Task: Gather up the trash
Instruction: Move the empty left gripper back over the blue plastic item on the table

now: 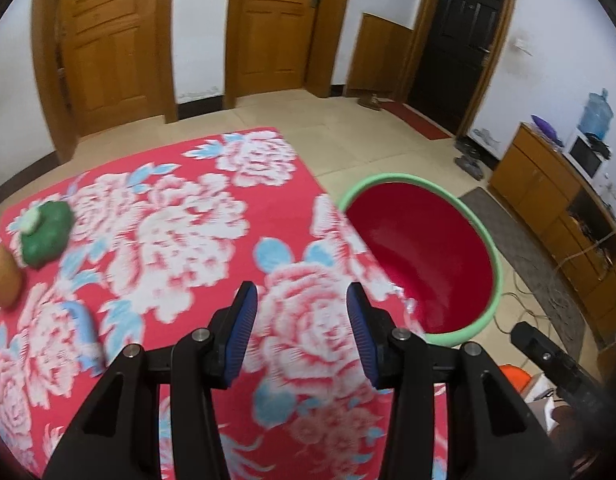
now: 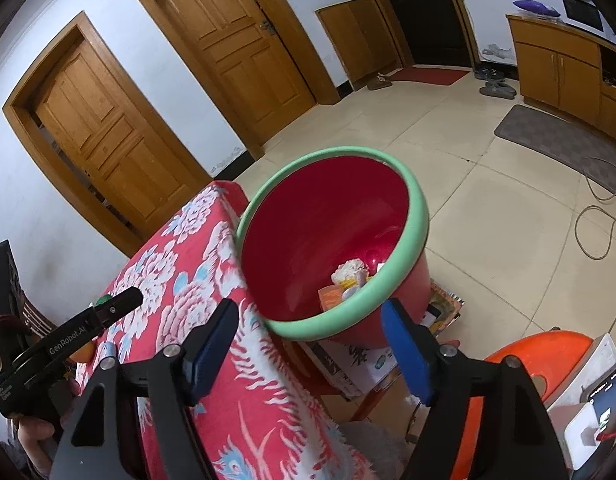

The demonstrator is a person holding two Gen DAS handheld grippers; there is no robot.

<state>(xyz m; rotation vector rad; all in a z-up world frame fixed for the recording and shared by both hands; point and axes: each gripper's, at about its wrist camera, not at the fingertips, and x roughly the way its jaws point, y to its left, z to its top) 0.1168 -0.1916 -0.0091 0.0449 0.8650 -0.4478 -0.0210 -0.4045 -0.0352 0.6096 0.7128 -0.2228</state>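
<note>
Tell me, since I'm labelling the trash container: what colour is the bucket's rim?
Light green, around a red bucket; clearest in the right wrist view.

Left gripper [image 1: 302,312]: black frame, silver screws, ribbed blue pads [image 1: 244,332]. Right gripper [image 2: 309,344]: same build, smooth blue pads [image 2: 407,356]. White "GenRobot.AI" lettering on left unit's side.

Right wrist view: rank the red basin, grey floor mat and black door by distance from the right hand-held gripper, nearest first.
From the right hand-held gripper, jaws open and empty:
1. Red basin, just ahead beside the flowered table, trash inside.
2. Grey floor mat, on the tiles, far right.
3. Black door, back wall, top right.
</note>
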